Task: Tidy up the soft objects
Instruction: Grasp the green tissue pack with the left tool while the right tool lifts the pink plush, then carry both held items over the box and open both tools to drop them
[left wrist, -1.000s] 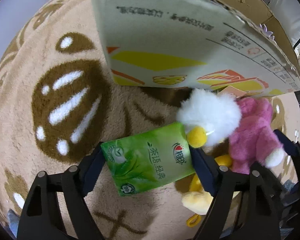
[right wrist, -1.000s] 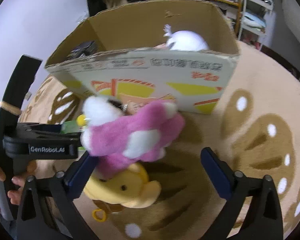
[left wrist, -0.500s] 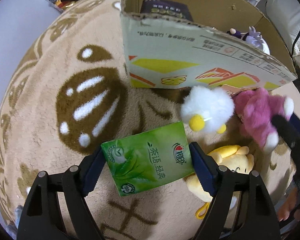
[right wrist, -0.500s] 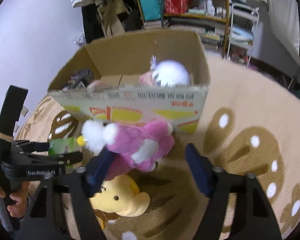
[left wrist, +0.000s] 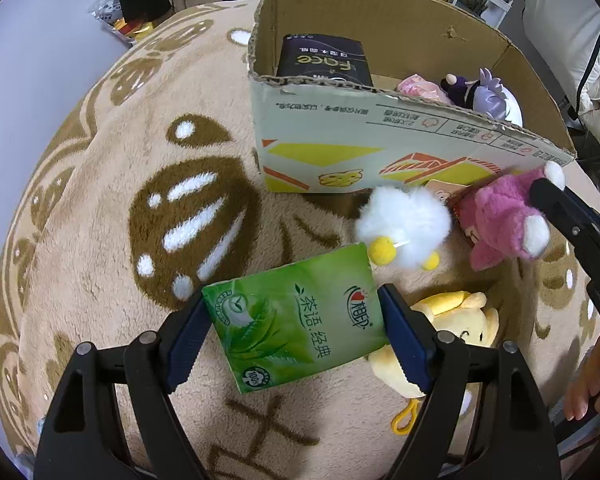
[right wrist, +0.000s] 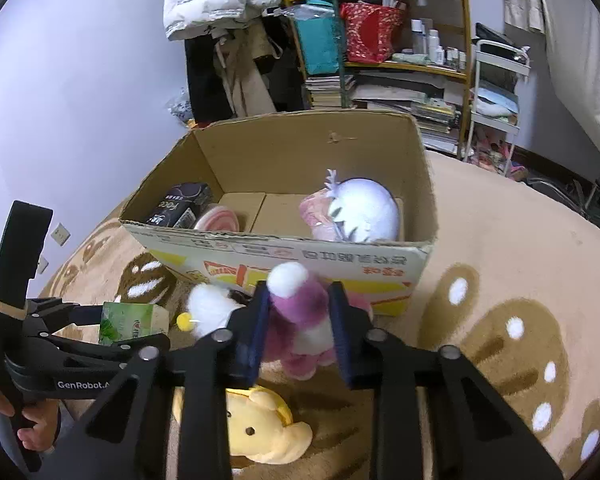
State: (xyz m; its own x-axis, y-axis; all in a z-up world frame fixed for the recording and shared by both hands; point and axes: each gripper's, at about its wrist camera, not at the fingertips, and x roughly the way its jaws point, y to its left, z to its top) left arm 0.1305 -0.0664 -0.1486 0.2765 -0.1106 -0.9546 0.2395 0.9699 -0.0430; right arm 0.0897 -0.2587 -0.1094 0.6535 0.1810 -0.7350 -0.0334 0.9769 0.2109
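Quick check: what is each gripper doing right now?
Left gripper: shut on the green tissue pack.
Right gripper: shut on the pink plush toy.

— What do we have in our right tongs (right wrist: pixel 298 326)?
— We're squeezing the pink plush (right wrist: pixel 300 320), in front of the cardboard box (right wrist: pixel 284 252).
— And our left tongs (right wrist: pixel 100 330)?
— They grip the green tissue pack (right wrist: pixel 130 320), above the rug (right wrist: pixel 500 280).

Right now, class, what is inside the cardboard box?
In the box: a dark tissue pack, a pink-and-white round thing, a pink toy and a white-and-purple plush. The near wall hides whatever lies on the floor just behind it.
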